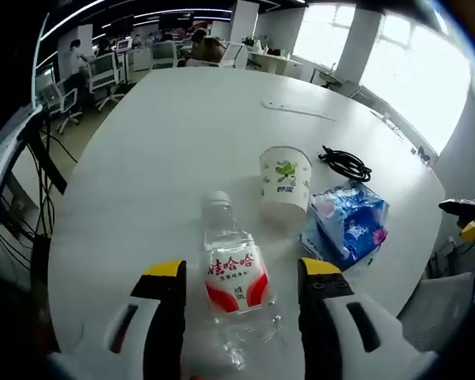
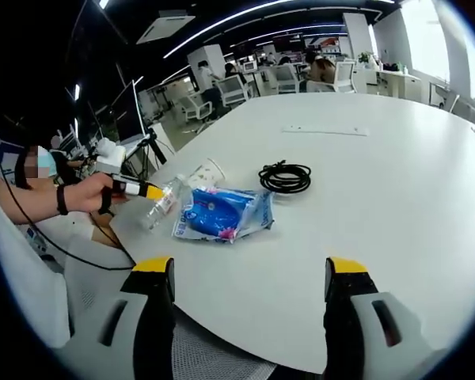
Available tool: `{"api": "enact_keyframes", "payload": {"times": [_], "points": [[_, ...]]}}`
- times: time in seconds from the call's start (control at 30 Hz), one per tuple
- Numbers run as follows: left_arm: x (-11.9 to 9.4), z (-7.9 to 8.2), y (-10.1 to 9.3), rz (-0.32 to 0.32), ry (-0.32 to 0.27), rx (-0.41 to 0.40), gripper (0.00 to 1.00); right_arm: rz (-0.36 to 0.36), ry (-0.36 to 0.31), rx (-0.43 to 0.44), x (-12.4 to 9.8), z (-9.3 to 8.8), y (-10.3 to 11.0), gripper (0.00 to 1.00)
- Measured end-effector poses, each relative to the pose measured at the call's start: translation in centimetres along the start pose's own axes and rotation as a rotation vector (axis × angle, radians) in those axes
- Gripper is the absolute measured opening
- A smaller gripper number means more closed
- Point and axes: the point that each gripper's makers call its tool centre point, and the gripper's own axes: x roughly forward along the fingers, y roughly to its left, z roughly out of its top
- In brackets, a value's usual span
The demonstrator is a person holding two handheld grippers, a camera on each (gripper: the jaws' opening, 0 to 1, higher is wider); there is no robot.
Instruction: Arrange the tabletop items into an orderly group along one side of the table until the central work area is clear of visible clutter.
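A clear water bottle with a red and white label lies on the white table, between the spread jaws of my left gripper, which is open with a gap on each side. Beyond it stand a paper cup, a blue tissue pack and a coiled black cable. In the right gripper view, my right gripper is open over the table's near edge with nothing between its fingers. Farther off I see the tissue pack, cable, cup, bottle and left gripper.
A thin white strip lies farther along the table. A person's hand holds the left gripper at the table's edge. Office chairs and desks stand beyond the table; black cords hang beside its left edge.
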Motion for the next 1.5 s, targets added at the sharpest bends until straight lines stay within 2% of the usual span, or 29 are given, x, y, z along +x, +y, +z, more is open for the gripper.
{"api": "enact_keyframes", "payload": {"times": [0.2, 0.33, 0.57, 0.73, 0.83, 0.93, 1.0, 1.3, 1.5], "points": [[0.7, -0.3, 0.3, 0.016, 0.053, 0.006, 0.55, -0.008, -0.006, 0.012, 0.0, 0.0, -0.2, 0.77], [1.1, -1.0, -0.1, 0.003, 0.116, -0.009, 0.55, -0.012, -0.005, 0.015, 0.2, 0.0, -0.3, 0.77], [1.2, -1.0, 0.1, 0.029, 0.163, 0.000, 0.53, -0.010, -0.010, 0.022, 0.6, 0.2, -0.1, 0.77], [1.4, -1.2, 0.0, 0.021, 0.198, -0.039, 0.49, -0.003, -0.003, 0.017, 0.8, 0.2, -0.1, 0.77], [1.5, -1.2, -0.5, 0.003, 0.196, -0.074, 0.43, -0.002, 0.000, 0.011, 0.9, 0.3, -0.1, 0.77], [1.3, -1.0, -0.4, 0.016, 0.185, -0.076, 0.43, -0.003, 0.000, 0.008, 0.8, 0.4, -0.1, 0.77], [1.4, -0.6, -0.3, 0.029, 0.150, -0.136, 0.41, -0.005, -0.002, 0.011, 0.8, 0.4, -0.2, 0.76], [1.0, -0.7, -0.4, 0.028, 0.143, -0.111, 0.37, -0.006, -0.002, 0.013, 0.5, 0.2, -0.2, 0.76], [0.7, -0.7, -0.4, 0.024, 0.117, -0.113, 0.36, -0.005, -0.008, 0.008, 0.4, 0.4, -0.2, 0.75]]}}
